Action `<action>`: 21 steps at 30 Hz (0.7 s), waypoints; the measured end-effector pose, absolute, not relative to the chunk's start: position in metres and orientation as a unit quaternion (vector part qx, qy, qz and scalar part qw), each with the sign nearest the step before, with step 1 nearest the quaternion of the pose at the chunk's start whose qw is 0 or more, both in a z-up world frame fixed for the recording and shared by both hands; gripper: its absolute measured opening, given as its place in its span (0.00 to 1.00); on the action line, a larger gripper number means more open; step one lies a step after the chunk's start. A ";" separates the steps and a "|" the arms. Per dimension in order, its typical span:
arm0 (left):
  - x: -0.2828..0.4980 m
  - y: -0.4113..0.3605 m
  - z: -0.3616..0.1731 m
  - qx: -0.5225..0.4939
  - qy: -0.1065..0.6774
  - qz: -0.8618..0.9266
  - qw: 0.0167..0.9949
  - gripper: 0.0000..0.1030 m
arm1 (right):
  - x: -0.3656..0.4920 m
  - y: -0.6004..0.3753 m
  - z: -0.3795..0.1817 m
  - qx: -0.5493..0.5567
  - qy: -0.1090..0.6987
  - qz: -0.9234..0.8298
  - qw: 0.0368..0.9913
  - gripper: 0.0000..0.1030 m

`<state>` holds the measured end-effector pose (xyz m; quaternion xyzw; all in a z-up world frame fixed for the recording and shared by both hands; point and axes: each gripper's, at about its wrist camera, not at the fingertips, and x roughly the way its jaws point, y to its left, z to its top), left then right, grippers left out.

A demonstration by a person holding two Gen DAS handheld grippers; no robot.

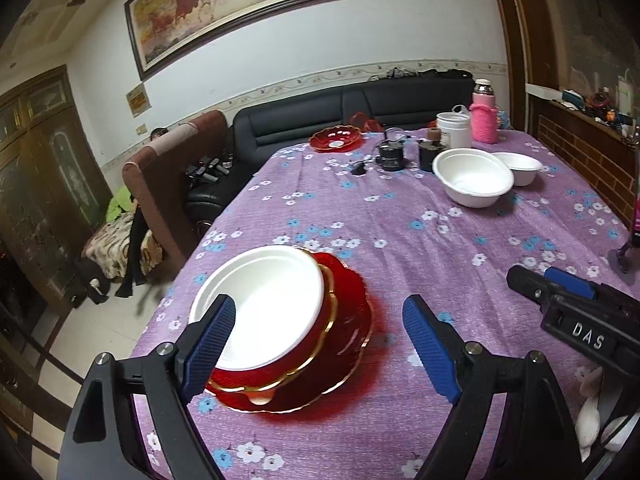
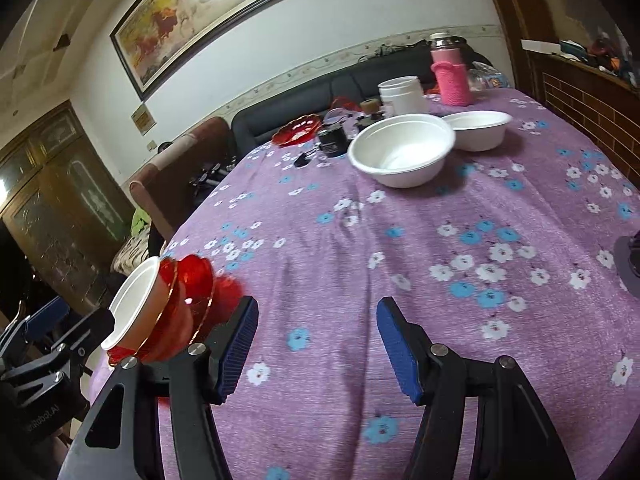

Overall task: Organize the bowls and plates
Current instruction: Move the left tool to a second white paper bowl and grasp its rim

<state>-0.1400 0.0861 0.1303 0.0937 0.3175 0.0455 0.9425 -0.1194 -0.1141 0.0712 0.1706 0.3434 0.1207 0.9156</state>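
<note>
A white bowl (image 1: 260, 304) sits in a red gold-rimmed bowl (image 1: 320, 344) on a red plate (image 1: 348, 364) near the table's left front edge. My left gripper (image 1: 316, 344) is open just behind this stack, its left finger over the white bowl's near rim. The stack shows at the left of the right wrist view (image 2: 160, 312). My right gripper (image 2: 316, 344) is open and empty over bare tablecloth; its body shows in the left wrist view (image 1: 576, 312). A large white bowl (image 2: 402, 148) and a smaller white bowl (image 2: 478, 128) stand far back. A red plate (image 2: 298, 130) lies at the far edge.
The table has a purple flowered cloth (image 2: 440, 240). At the back stand a white tub (image 2: 402, 94), a pink-sleeved flask (image 2: 450, 76) and small dark jars (image 2: 332, 140). A black sofa (image 1: 320, 120) and brown chair (image 1: 168, 176) lie beyond. A grey stand base (image 2: 628, 264) sits at right.
</note>
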 end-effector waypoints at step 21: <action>-0.068 0.113 0.346 0.000 0.302 -0.106 0.947 0.83 | -0.110 -0.233 0.353 0.089 0.153 -0.022 0.984 0.70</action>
